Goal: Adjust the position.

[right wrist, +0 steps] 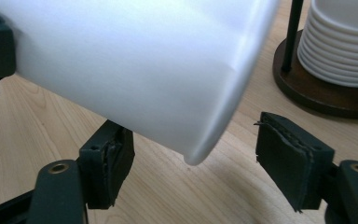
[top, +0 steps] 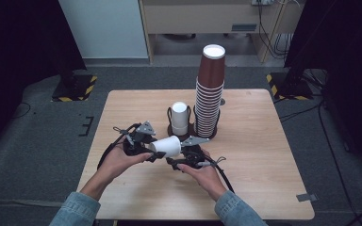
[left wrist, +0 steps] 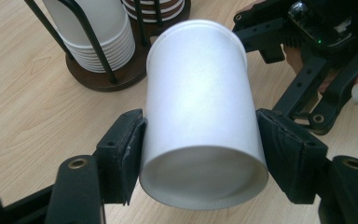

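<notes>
Your left gripper is clamped on the white cup. In the left gripper view both pads press the cup's sides near its closed bottom end, which faces that camera; the rim end points away, toward your right gripper. The cup lies on its side, held above the table, between your two hands near the front centre.

Your right gripper is released. In the right gripper view its jaws stand wide apart, and the cup's rim end hangs above the gap, with the pads clear of it. Whether the left pad touches the cup can't be told, since the cup overlaps it.

Behind the cup, a short stack of white cups sits in a wire holder on a dark round base. Just right of it, touching or nearly so, stands a tall stack of brown cups. Both stand near the table's centre, toward the far side.
</notes>
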Demonstrator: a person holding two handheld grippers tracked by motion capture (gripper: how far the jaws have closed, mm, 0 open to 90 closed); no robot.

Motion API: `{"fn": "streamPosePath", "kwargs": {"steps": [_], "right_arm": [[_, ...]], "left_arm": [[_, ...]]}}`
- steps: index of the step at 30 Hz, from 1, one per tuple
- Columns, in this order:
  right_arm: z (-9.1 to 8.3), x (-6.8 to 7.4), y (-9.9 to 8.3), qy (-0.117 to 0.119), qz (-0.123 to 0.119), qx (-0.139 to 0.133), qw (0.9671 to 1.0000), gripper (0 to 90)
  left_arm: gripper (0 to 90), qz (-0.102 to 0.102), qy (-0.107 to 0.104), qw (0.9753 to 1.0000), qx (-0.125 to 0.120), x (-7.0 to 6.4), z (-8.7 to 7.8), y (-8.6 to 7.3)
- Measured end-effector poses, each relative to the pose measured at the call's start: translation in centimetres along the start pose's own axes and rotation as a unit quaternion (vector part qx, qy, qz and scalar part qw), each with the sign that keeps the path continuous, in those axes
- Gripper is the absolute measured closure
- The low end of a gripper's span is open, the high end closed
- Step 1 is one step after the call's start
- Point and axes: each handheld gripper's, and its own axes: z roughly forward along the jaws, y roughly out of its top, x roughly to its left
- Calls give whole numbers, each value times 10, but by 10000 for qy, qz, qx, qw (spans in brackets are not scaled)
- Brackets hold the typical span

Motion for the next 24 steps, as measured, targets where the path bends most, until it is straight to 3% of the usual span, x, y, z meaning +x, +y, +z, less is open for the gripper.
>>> {"fn": "streamPosePath", "kwargs": {"steps": [10,21,24], "right_arm": [[-7,-1,4,-62,-244,-64,9997,335],[-10,4,8,-209,-835,105,9962,358],[-11,5,8,-203,-889,115,9958,366]], "left_arm": [[330,43,-56,9999,85,-1,3,-6],[329,107,-105,9998,104,-2,7,-7],[322,111,-109,9998,121,-2,8,-8]]}}
